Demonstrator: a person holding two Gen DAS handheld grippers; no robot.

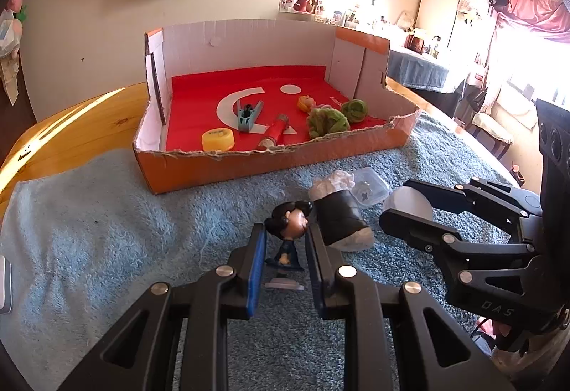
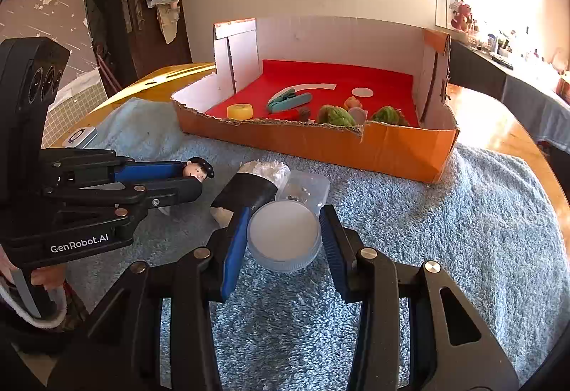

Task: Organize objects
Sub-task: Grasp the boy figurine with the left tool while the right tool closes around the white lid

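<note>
Blue terry towel (image 2: 445,212) covers most of a wooden table (image 2: 498,120) standing against a pale wall. On that towel the left gripper (image 1: 285,241) has its 2 blue-padded fingers on either side of a small dark-haired figurine (image 1: 288,223); a little gap shows at each side of the toy's body, so the fingers stand apart and are not clamped on it. Just beside its right finger lies a black roll (image 1: 338,216) with white stuffing at both ends. The right gripper (image 2: 283,237) is spread wide around a round translucent lid (image 2: 283,236), its left pad close against the rim, the right pad a little apart. Just behind lid and roll sits a small clear plastic container (image 2: 306,189). Farther back, an orange cardboard box (image 2: 320,148) lined in red holds a yellow cap (image 2: 239,112), a teal clip (image 2: 286,98), a red tube (image 1: 273,134) and 2 green pompoms (image 2: 335,115).
</note>
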